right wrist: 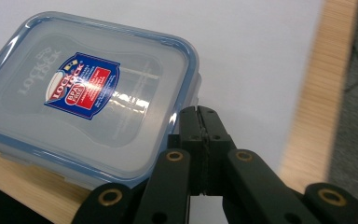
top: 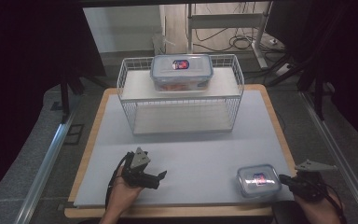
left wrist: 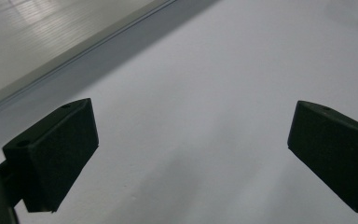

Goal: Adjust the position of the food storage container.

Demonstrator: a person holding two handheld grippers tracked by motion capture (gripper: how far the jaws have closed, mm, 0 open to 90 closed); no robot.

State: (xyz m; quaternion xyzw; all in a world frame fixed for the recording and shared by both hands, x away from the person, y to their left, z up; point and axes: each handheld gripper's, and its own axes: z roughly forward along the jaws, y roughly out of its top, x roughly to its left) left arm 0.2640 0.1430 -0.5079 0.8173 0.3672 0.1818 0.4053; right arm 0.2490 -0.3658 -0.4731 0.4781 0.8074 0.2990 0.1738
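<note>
Closed, empty right gripper (right wrist: 200, 140) fingers sit just beside the small container (right wrist: 91, 93)'s near-right corner, while the wide-open left gripper (top: 142, 175) rests well apart.

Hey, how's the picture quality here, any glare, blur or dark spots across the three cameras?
High view: dark surroundings, table evenly lit, glare on the small container lid. Left gripper view: the left gripper jaws look soft, with a faint shadow on the table. Right gripper view: reflection streaks on the lid, blurred table edge, right gripper sharp.
</note>
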